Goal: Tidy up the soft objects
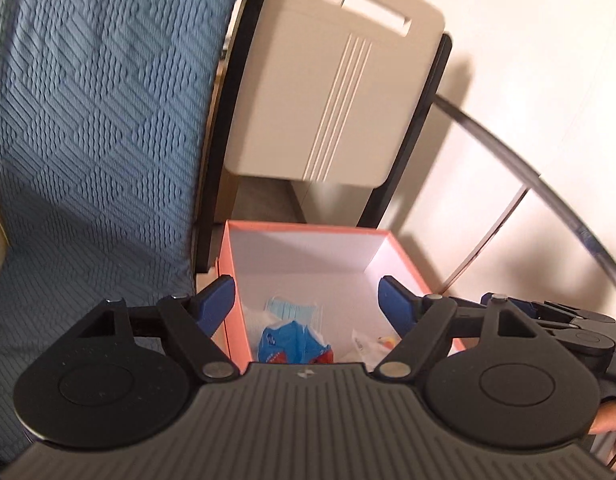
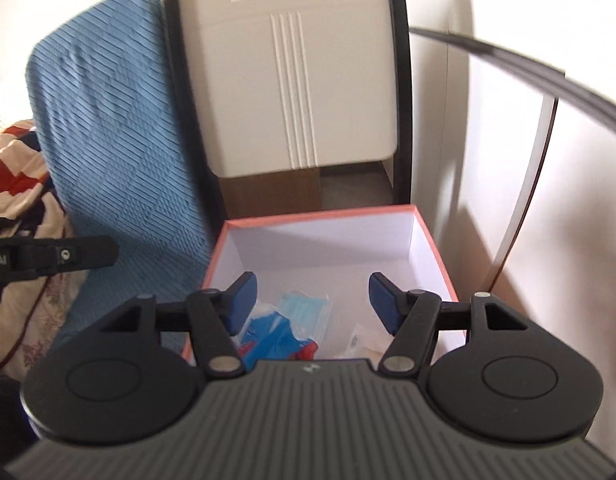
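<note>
Both the left gripper (image 1: 308, 304) and right gripper (image 2: 312, 300) hold fingers apart, empty, above the square pink cardboard box (image 2: 436, 256); a pleated blue mask (image 2: 308, 308) lies flat inside.

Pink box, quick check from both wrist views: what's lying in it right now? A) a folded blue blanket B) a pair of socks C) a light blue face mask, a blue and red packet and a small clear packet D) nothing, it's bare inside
C: the pink box has on its white floor a light blue face mask, a blue and red packet and a small clear packet.
</note>
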Demonstrator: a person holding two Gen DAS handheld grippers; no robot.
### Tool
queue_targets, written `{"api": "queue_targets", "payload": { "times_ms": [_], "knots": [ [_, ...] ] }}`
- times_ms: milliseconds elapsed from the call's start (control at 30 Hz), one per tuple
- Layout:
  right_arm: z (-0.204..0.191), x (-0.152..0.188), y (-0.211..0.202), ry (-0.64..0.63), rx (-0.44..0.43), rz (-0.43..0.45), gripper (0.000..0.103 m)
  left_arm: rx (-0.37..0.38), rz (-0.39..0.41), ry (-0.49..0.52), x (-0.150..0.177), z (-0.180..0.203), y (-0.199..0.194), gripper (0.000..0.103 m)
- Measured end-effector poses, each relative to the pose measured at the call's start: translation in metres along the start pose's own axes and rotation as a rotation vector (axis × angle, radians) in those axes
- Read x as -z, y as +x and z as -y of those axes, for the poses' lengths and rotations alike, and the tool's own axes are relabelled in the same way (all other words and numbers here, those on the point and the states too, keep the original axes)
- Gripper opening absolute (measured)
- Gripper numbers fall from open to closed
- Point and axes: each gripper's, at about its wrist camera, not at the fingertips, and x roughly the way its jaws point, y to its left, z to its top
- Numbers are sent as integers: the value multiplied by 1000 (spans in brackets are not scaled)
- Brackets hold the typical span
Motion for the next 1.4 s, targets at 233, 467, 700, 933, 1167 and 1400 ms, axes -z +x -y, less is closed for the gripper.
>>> {"api": "queue_targets", "payload": {
  "times_ms": [233,467,700,933,1167,1400],
  "knots": [
    [-32,7,-44,-14,-33,48,64,20,77,52,8,5,-50,82],
    [-57,29,-69,-3,-13,40,64,51,107,85,31,3,-88,82],
    [-76,52,-87,1,19,3,64,67,101,71,52,-13,-106,82],
    [-85,68,-90,37,41,-45,64,54,62,78,69,-27,-106,82],
    [-88,78,-91,38,60,-68,64,33,39,57,84,-41,-108,82],
    [-87,85,-90,48,78,-85,64,11,11,43,95,-50,-106,84]
  ]
}}
